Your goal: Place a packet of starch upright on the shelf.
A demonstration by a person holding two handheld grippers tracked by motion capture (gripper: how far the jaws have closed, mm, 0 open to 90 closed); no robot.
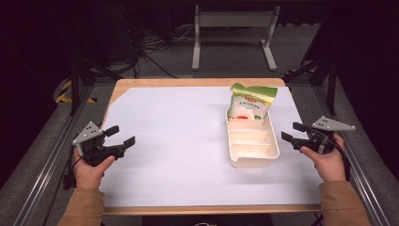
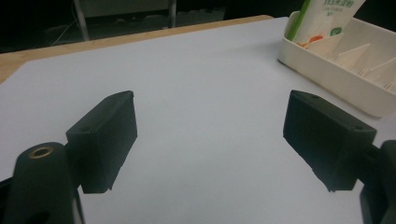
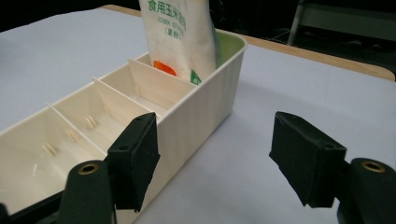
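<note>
Left tool (image 1: 120, 135): jaws spread, nothing held, well apart from the tray.
Right tool (image 1: 292, 132): jaws spread, empty, just beside the divided tray (image 1: 272, 149).
Corn starch bag (image 1: 249, 102): stood upright in the tray's far compartment, probably leaning slightly.
Nearer hand: the right.
</note>
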